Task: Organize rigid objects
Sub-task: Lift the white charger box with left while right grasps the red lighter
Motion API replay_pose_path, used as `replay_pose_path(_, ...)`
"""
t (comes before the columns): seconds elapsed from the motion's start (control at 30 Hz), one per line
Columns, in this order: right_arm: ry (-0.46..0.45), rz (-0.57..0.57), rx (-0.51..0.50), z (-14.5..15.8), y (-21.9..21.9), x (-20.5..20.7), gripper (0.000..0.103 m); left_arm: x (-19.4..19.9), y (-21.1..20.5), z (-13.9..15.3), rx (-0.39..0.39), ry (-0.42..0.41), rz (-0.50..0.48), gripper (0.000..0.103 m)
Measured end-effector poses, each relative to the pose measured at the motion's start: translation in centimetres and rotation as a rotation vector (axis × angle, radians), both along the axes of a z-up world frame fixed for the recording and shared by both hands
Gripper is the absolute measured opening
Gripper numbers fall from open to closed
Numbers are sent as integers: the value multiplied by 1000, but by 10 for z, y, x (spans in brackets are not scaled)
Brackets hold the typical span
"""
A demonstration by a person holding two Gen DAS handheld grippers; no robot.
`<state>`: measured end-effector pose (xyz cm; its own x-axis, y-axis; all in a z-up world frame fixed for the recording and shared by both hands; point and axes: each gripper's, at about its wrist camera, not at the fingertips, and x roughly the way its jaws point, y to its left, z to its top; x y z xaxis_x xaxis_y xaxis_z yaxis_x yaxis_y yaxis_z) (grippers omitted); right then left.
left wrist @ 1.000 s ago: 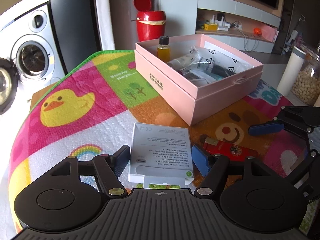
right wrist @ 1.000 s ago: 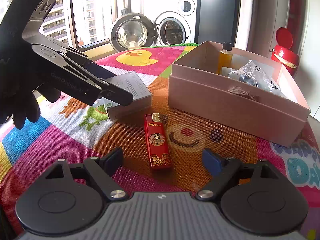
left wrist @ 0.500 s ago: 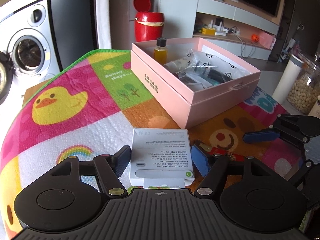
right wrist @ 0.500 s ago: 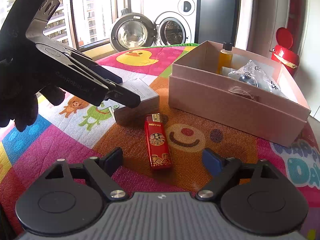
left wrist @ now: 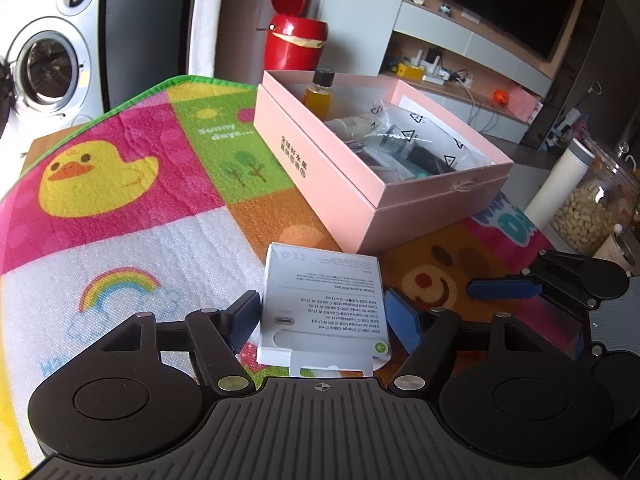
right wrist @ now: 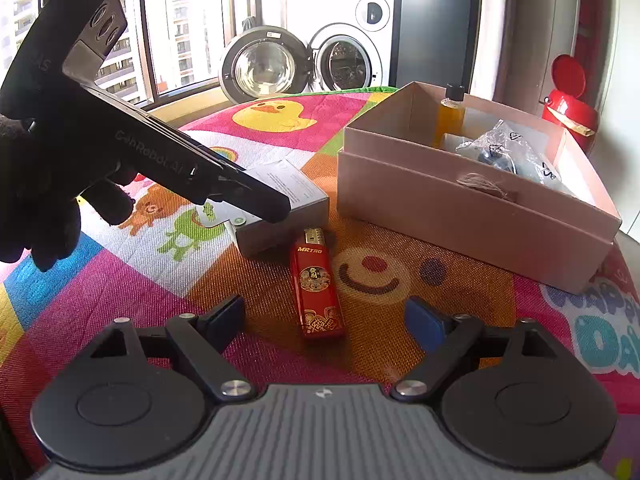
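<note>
The white cable box (left wrist: 324,304) lies flat on the colourful mat (left wrist: 120,232) that covers the tabletop, toward the near edge, just in front of the pink storage box (left wrist: 360,184) and just beside the red lighter (right wrist: 318,284). The left hand-held gripper (left wrist: 320,320) has this box between its two fingers and its jaws are opening a little; the left pad looks to touch the box side, while a thin gap shows at the right pad, so I judge the box is not firmly clamped. The right hand-held gripper (right wrist: 324,320) hangs released above the lighter, jaws wide, holding nothing.

The cable box is thin cardboard, so probably light and stiff enough, but its walls can dent under strong pressure. The smooth printed surface may slip. The best place to hold is across the two long sides near the middle, not at the paper hanging tab. The lighter is small, hard plastic, glossy; take it across its narrow width, at the middle of its body
</note>
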<state>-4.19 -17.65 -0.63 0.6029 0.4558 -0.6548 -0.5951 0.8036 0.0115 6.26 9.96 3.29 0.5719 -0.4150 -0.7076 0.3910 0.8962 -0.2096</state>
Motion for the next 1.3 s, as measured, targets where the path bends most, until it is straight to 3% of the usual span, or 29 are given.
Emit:
replay_pose_path(0.4,1,1,1,0,1,0,88,-19,-16,19,116,-102,-23,68)
replay_pose_path(0.6,1,2,0,0,1,0,89,-28,-34,9,241,-133,-87,71)
replay_pose_path(0.83,1,2,1,0,1,0,89,-27,-41,5,212,-119,-126,91)
replay_pose_path(0.97,1,2,1,0,1,-1,89,-26,-39,9,193,-127,-90,85)
replay_pose_path(1.1,1,2,1,0,1,-1,89,-26,-33,13,242,-164,-26,82)
replay_pose_path(1.3,1,2,0,0,0,-1,89,-19,-28,2,217,-99,-17,80)
